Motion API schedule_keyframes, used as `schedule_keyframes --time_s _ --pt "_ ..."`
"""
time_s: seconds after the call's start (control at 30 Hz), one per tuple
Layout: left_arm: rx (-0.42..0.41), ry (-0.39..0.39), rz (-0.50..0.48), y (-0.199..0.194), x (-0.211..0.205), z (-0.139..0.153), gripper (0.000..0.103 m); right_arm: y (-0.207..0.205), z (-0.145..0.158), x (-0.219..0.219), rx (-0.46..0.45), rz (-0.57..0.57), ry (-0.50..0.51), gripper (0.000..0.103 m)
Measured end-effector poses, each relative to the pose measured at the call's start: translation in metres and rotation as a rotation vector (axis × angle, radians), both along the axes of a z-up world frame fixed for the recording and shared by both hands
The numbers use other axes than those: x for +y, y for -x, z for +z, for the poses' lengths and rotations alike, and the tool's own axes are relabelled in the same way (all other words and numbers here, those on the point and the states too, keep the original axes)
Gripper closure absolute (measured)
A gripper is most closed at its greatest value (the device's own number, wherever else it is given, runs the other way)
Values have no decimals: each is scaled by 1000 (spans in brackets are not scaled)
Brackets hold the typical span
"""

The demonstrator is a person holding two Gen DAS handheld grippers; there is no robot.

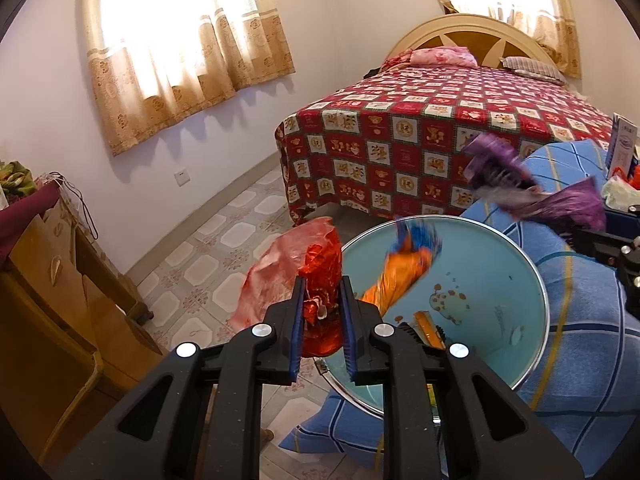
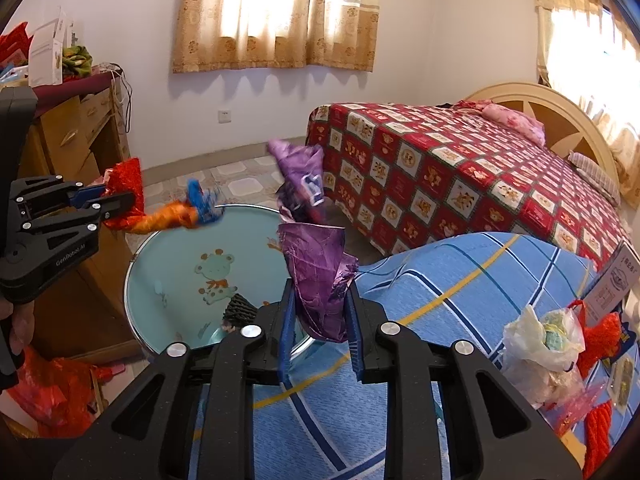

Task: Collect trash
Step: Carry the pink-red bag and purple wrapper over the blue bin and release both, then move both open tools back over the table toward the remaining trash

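- Left gripper: jaws narrow, with a crumpled red foil wrapper standing between the blue pads; whether the pads press on it or only flank it cannot be told
- Orange and blue wrapper is motion-blurred in the air just right of the left gripper, above the basin (no contact with any finger visible)
- Right gripper: jaws narrow, a crumpled purple wrapper between the pads; the pad surfaces show a slight gap beside the foil, so a firm grip cannot be confirmed
- Second purple wrapper is blurred in the air above the first, in front of the bed
- Round light-blue basin with a metal rim and a cartoon print sits below both grippers, partly on a blue checked cloth; a dark ribbed item lies inside it, too small to identify
- Plastic bag with pale contents rests on the blue cloth to the right, beside red items
- Bed with a red patterned cover stands behind; a wooden dresser stands at left
- A person's hand holds the left gripper's handle at the left edge of the right wrist view
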State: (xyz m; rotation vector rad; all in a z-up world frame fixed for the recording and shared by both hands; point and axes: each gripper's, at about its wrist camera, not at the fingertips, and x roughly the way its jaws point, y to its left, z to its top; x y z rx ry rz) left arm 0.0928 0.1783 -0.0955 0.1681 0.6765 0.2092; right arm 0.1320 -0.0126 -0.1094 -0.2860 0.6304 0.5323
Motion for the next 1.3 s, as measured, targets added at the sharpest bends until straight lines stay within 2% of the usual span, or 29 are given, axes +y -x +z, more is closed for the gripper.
schedule_keyframes --time_s 0.07,0.1,0.13,0.23,0.3,0.37,0.63,1.3 --pt "-6 -2 1 1 -2 0 67 0 -1 1 -3 10 -8 62" --pt "-7 -2 -1 1 -2 1 65 1 -1 1 -9 10 -8 53" --pt "-7 -2 -1 2 -2 1 63 2 -1 0 -10 8 -11 50" --pt "-12 -6 5 2 -3 1 50 3 0 -1 -9 6 -18 47" --pt "-12 -8 5 1 -4 1 50 4 0 -2 -12 4 -20 44" --pt "-10 -9 7 1 -5 0 44 5 0 -2 -11 3 -21 44" --pt "-12 -13 11 2 -5 0 39 8 -2 -6 -10 -8 -29 42" --pt "-10 -15 9 3 -5 1 38 10 0 -9 -13 -14 -34 40"
